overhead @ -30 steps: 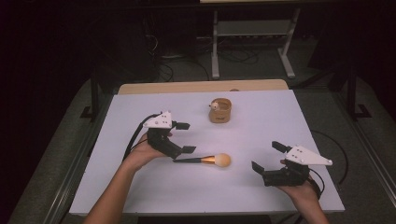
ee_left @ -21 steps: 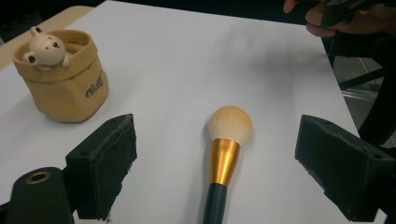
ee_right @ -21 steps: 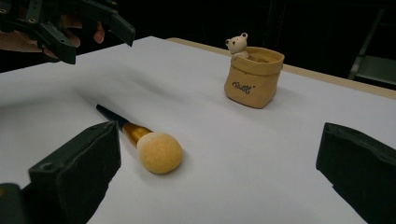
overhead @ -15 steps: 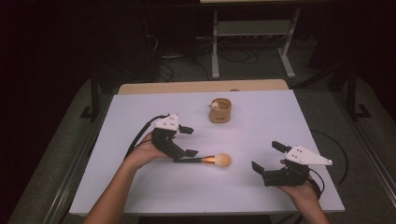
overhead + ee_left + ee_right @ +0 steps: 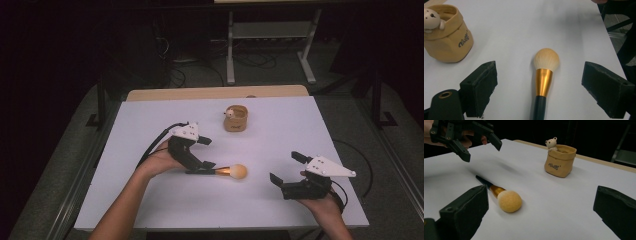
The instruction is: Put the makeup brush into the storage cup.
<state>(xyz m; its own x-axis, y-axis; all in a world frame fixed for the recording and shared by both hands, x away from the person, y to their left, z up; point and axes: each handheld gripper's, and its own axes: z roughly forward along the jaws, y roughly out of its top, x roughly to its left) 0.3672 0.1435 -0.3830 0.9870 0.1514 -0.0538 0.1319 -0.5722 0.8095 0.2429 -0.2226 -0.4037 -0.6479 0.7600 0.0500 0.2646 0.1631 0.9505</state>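
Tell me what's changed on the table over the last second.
The left gripper has slid a little to the right, toward the makeup brush, and now hangs open over its handle without gripping it. The brush, the bear pouch and the open right gripper have stayed where they were.

Brush (image 5: pixel 231 171) lies on table (image 5: pixel 150 120), pouch (image 5: pixel 235 118) behind it.

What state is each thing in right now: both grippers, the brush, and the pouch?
Left gripper: open, jaws on either side of the brush handle, above it.
Right gripper: open, holding nothing, off to the side.
Makeup brush: lying flat on the table, not gripped.
Tan pouch: upright, open-topped, small bear at its rim.
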